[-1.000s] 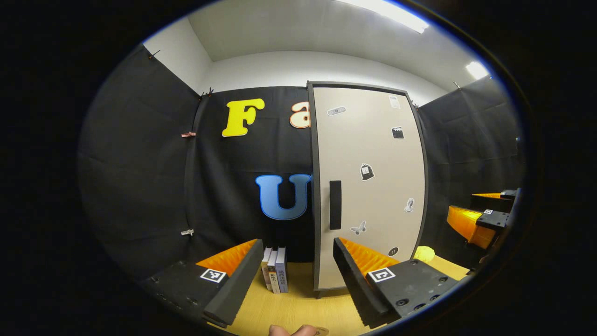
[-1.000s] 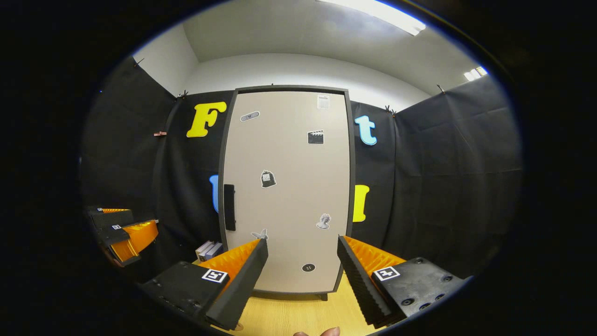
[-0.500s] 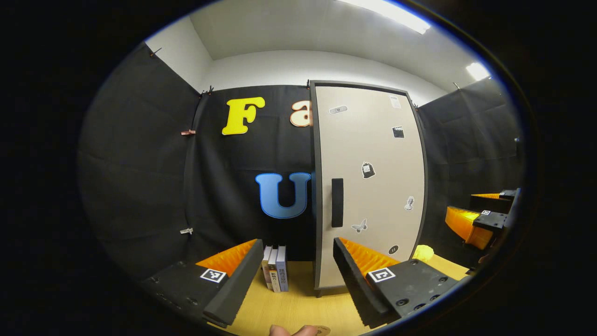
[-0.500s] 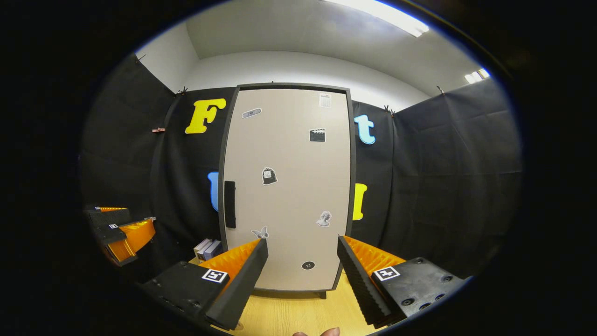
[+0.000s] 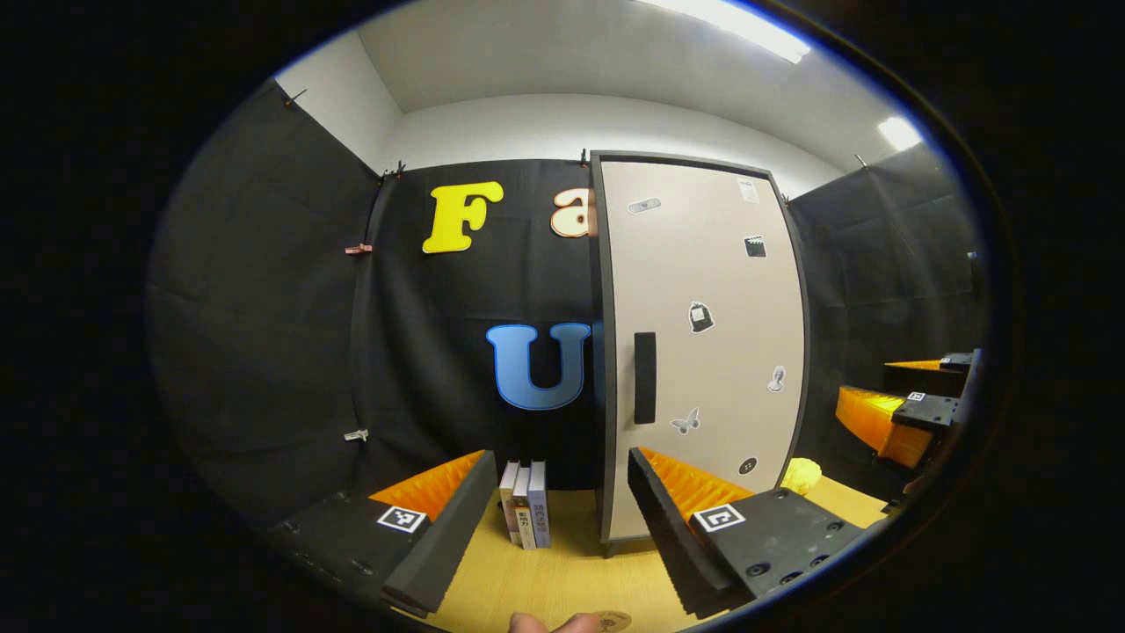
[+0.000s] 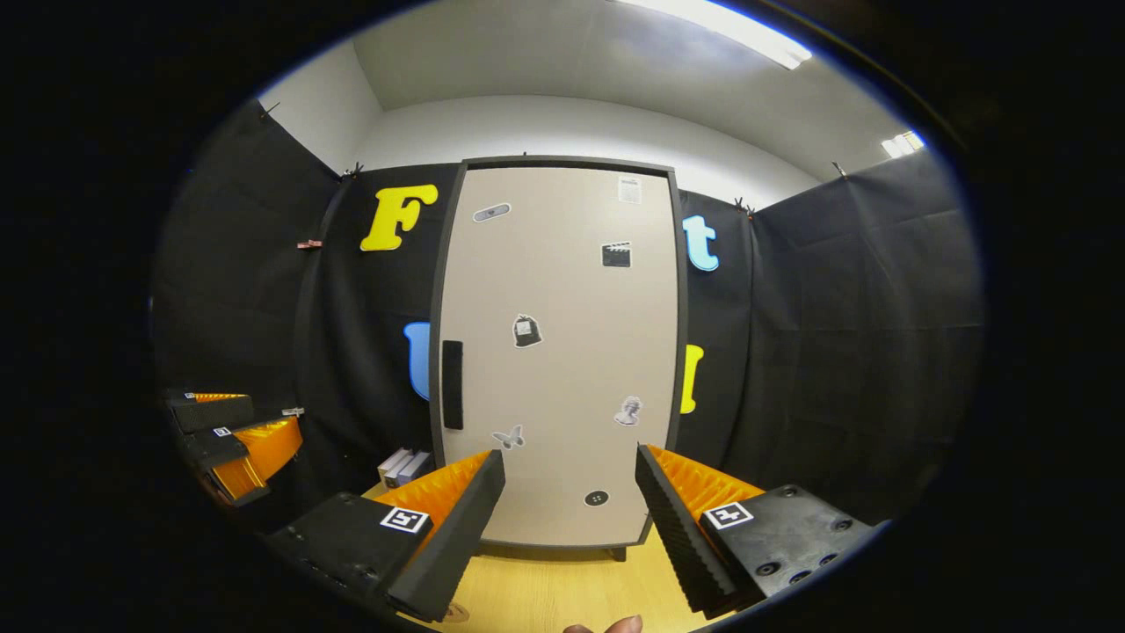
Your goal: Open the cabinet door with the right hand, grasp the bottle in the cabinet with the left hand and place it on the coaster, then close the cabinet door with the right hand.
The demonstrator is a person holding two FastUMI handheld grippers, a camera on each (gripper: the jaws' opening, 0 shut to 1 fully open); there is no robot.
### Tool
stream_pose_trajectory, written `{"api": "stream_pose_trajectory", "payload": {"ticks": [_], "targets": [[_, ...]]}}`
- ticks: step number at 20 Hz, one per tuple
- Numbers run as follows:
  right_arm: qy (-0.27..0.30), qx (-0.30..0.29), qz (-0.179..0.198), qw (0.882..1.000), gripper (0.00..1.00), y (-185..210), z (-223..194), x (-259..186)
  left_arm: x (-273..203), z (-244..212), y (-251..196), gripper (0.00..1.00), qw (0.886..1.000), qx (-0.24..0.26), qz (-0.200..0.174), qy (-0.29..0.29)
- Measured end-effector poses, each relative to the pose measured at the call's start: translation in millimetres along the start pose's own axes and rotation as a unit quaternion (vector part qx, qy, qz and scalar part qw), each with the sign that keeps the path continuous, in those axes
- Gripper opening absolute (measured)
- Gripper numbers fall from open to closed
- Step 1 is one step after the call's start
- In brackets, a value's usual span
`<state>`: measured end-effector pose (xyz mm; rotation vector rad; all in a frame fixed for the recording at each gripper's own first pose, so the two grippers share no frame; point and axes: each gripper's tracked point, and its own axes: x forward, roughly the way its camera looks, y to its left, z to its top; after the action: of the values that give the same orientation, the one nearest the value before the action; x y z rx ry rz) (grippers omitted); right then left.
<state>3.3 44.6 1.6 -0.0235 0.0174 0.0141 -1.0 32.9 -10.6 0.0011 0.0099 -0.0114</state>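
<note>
A tall beige cabinet (image 6: 562, 352) with a dark frame stands on the wooden table, its door shut and dotted with small stickers. A dark vertical handle (image 6: 452, 384) sits on the door's left side, also seen as the handle (image 5: 644, 377) in the left gripper view. My right gripper (image 6: 569, 466) is open, facing the door from a distance. My left gripper (image 5: 559, 470) is open too, aimed left of the cabinet (image 5: 703, 352). A round coaster (image 5: 611, 621) lies at the table's near edge. The shut door hides the cabinet's inside.
Three upright books (image 5: 526, 503) stand left of the cabinet against the black cloth wall. A small yellow object (image 5: 801, 476) lies on the table right of the cabinet. The wooden table (image 6: 562, 593) stretches in front. A fingertip (image 5: 549, 623) shows at the bottom edge.
Both views have shifted slightly, so the cabinet sits a little further right in each. The door stays shut and both grippers stay open.
</note>
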Motion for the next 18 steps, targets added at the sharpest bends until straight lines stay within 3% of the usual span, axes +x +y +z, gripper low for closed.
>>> {"api": "stream_pose_trajectory", "payload": {"ticks": [9, 18], "targets": [[-0.016, 0.018, 0.028, 0.999, 0.97, 49, 21, 73, -1, -3, 17, 0.95, 1.0, -0.012, -0.01, -0.007], [-0.008, 0.029, 0.05, 0.998, 0.97, 120, 14, 163, 1, -29, 22, 0.95, 1.0, -0.015, -0.018, 0.016]]}}
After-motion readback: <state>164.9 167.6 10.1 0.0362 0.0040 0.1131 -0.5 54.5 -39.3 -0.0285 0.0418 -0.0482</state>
